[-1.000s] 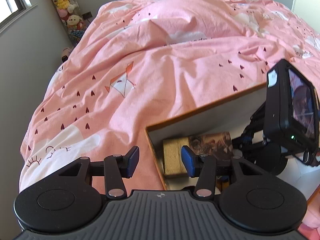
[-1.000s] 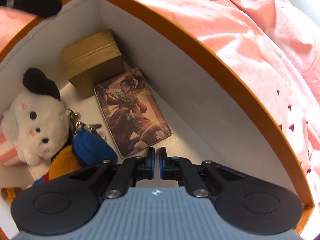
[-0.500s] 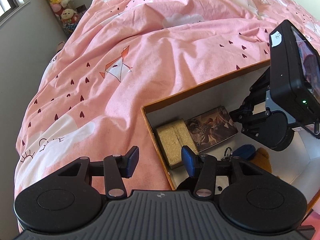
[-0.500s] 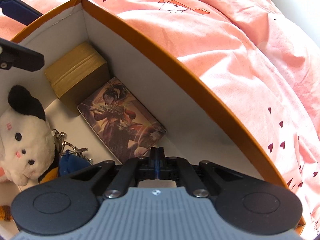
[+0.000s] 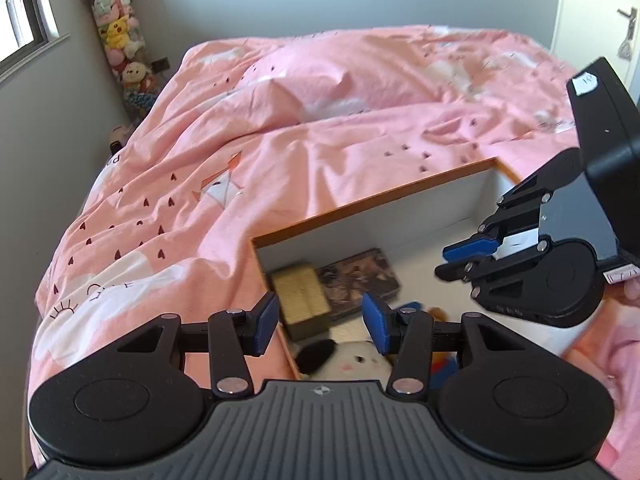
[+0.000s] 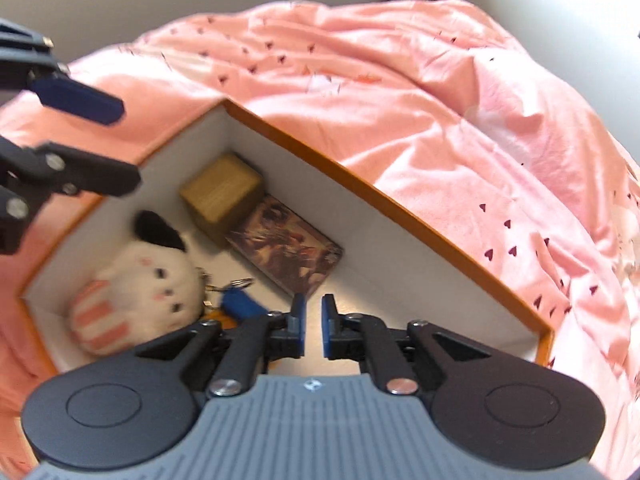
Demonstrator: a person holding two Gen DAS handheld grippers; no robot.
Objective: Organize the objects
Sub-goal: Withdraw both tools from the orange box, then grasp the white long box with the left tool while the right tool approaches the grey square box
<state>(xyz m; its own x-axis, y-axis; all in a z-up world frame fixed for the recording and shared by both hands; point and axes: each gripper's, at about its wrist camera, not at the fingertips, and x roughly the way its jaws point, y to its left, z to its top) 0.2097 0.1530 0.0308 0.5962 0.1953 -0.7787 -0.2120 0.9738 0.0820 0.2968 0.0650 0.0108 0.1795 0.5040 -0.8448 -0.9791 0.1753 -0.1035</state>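
Observation:
An orange-rimmed white box (image 6: 360,184) lies on the bed. Inside it are a gold block (image 6: 222,192), a flat picture-printed case (image 6: 288,250), a white plush with a black ear (image 6: 148,280) and a blue keychain (image 6: 240,304). My right gripper (image 6: 311,328) hovers above the box's near end; its jaws are opening, a narrow gap with nothing between them. My left gripper (image 5: 320,326) hangs over the box's left corner, open and empty, above the gold block (image 5: 300,296) and plush (image 5: 352,362). Each gripper shows in the other's view: right gripper (image 5: 452,258), left gripper (image 6: 100,140).
A rumpled pink duvet (image 5: 320,120) with small hearts covers the bed around the box (image 5: 360,208). A column of plush toys (image 5: 116,40) stands in the far left corner beside a window (image 5: 24,12). A white door (image 5: 600,20) is at the far right.
Both grippers have risen and drawn back from the box, so more of its inside shows. The right jaws, shut before, now stand slightly apart. The left jaws keep the same width.

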